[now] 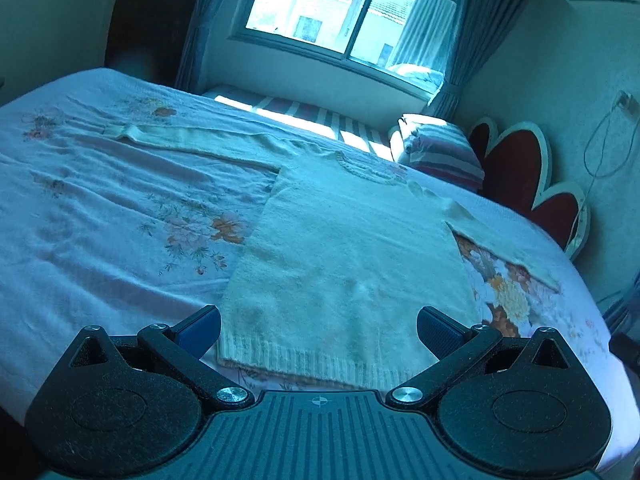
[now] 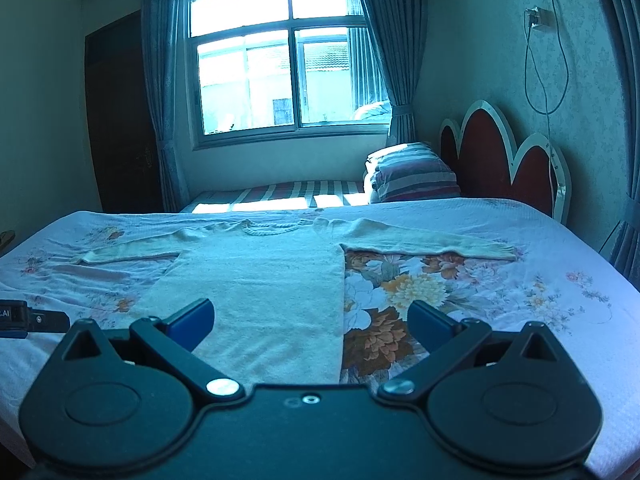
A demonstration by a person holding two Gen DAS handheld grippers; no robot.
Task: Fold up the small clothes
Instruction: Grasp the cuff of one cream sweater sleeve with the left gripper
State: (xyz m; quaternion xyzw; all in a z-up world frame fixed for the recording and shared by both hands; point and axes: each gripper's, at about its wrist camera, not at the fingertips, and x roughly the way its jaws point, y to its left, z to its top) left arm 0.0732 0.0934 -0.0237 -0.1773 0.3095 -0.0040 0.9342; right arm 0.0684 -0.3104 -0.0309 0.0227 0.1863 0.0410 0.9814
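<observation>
A small cream knit sweater lies flat on the bed, hem near me, neck toward the window, both sleeves spread out sideways. It also shows in the right wrist view. My left gripper is open and empty, just above the ribbed hem. My right gripper is open and empty, over the sweater's lower right edge. The left gripper's tip shows at the left border of the right wrist view.
The bed has a pale floral sheet with a bright flower print beside the sweater. A striped folded quilt and a red headboard stand at the right. A window with curtains is behind.
</observation>
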